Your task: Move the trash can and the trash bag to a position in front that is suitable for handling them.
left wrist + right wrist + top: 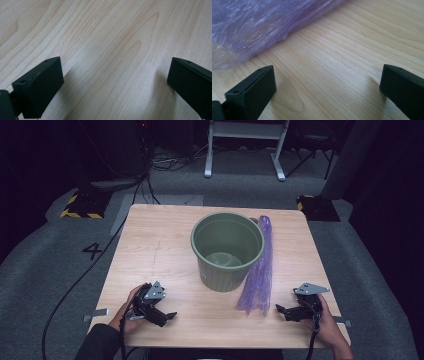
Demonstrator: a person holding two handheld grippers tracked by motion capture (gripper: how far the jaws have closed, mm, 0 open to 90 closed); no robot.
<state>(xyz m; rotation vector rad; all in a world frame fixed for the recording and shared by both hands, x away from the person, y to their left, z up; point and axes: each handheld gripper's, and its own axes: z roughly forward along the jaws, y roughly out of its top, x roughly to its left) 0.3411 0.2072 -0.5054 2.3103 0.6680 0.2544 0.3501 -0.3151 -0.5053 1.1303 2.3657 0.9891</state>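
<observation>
High view, seen from behind the person: a green plastic bin point(227, 251) stands upright mid-counter, mouth up & nothing in it. A folded purple plastic bag point(260, 270) lies flat along the bin's right side, touching or nearly touching its wall, long axis running front to back. Probably set there as the liner for the bin, its near end left toward the person for an easy pick.

Left gripper point(167, 316) rests on the wooden counter point(150, 245) near the front-left corner, jaws pointing right. Left gripper view: both jaws spread wide, bare wood between, nothing held.

Right gripper point(280, 310) sits front-right, jaws pointing left toward the bag's near end, just beside it w/ a small gap. Right gripper view: jaws spread wide & released, wood grain between; crinkled purple film point(249, 27) lies just ahead, upper left, not touched.

Both hands look parked low & apart, approx a ready pose; right one seems best placed to take the bag first.
</observation>
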